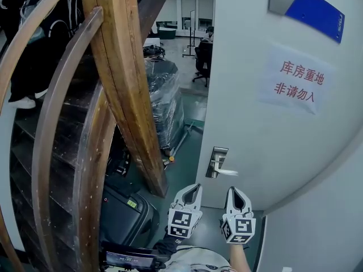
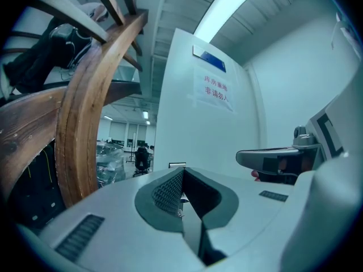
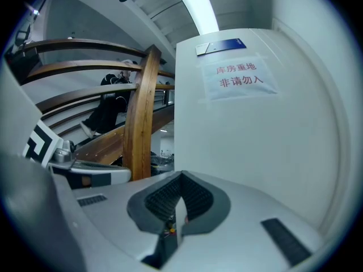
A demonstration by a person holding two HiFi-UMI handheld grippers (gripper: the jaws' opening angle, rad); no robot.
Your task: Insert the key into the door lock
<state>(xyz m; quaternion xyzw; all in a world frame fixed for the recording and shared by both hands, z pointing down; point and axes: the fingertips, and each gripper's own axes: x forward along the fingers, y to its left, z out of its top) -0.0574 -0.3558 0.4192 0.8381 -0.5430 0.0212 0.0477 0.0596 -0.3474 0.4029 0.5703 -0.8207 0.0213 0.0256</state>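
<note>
Key (image 3: 178,215): a thin pale strip seen edge-on, low centre of the right gripper view, pinched between the ribbed pads of the right tongs (image 1: 232,190). Blade shape not readable; small orange specks at its base. Right tongs are fully closed on it and point level at the white door (image 1: 255,123). Door lock (image 1: 216,161): a metal plate with a lever handle (image 1: 228,172) on the door's left edge, lower centre of the head view. Right tongs sit just under the lever's tip in frame, not touching. Left tongs (image 1: 196,187) are just beside them to the left, tips together, with nothing identifiable gripped. Door stands open, room visible past its edge. On the door, upper right: paper notice (image 1: 295,81) with red characters, and above it a grey-and-blue plaque (image 1: 309,5). Left half of frame: curved wooden stair beams (image 1: 122,78). Beyond the door edge: plastic-wrapped stack (image 1: 164,101); far back, a person on an office chair (image 1: 203,55). Black case (image 1: 127,211) on the floor, lower left.
</note>
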